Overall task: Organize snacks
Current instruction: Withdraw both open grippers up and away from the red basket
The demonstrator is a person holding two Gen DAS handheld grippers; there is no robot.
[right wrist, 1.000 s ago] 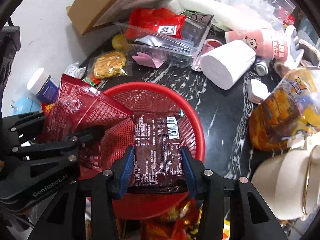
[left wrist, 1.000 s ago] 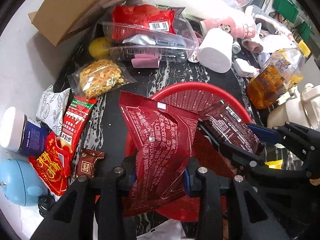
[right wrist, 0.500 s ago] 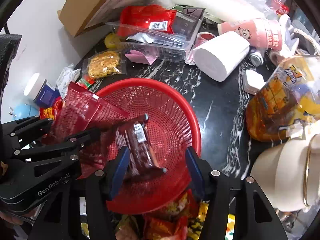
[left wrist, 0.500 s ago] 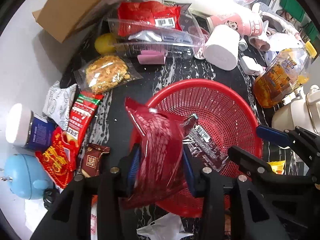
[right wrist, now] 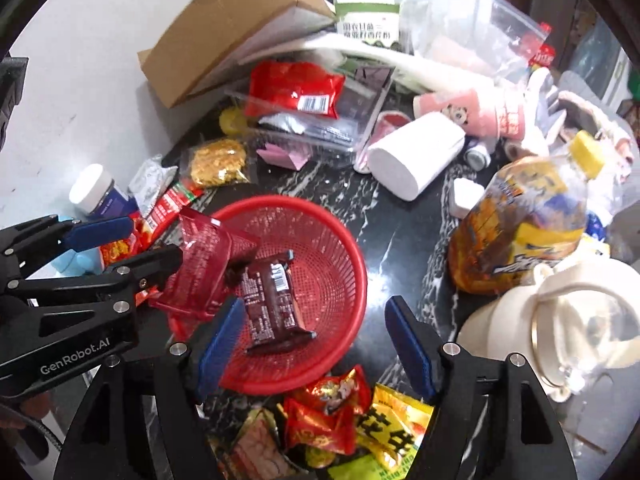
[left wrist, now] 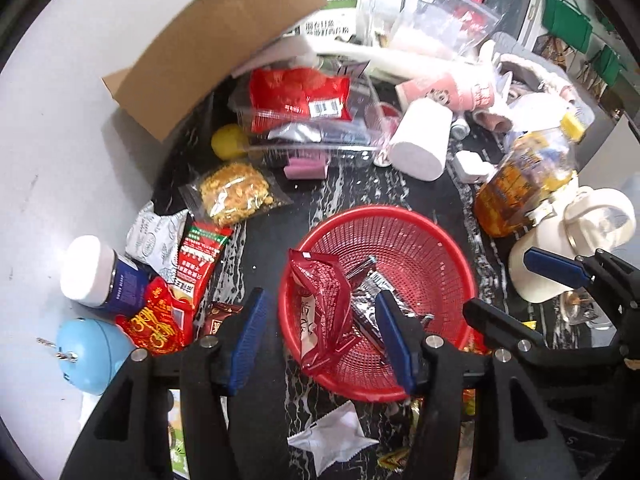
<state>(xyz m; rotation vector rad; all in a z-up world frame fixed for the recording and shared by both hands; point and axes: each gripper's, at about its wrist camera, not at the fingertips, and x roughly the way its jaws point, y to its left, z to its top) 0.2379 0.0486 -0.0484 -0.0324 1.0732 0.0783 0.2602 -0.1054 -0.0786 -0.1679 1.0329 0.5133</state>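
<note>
Left gripper point(left wrist: 320, 336) at lower centre, jaws just opening, released, right gripper point(right wrist: 312, 344) likewise released above the red basket point(right wrist: 344, 248), translucent red packet point(left wrist: 324, 304) and dark brown packet point(right wrist: 272, 300) lying inside it, loose snacks point(left wrist: 236, 194) left of the basket, toilet roll point(right wrist: 416, 156) and cardboard box point(left wrist: 216, 44) toward the top.

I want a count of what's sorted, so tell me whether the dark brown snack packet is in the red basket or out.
In. The dark brown snack packet lies flat on the mesh floor of the red basket, clear of both grippers' open jaws.
</note>
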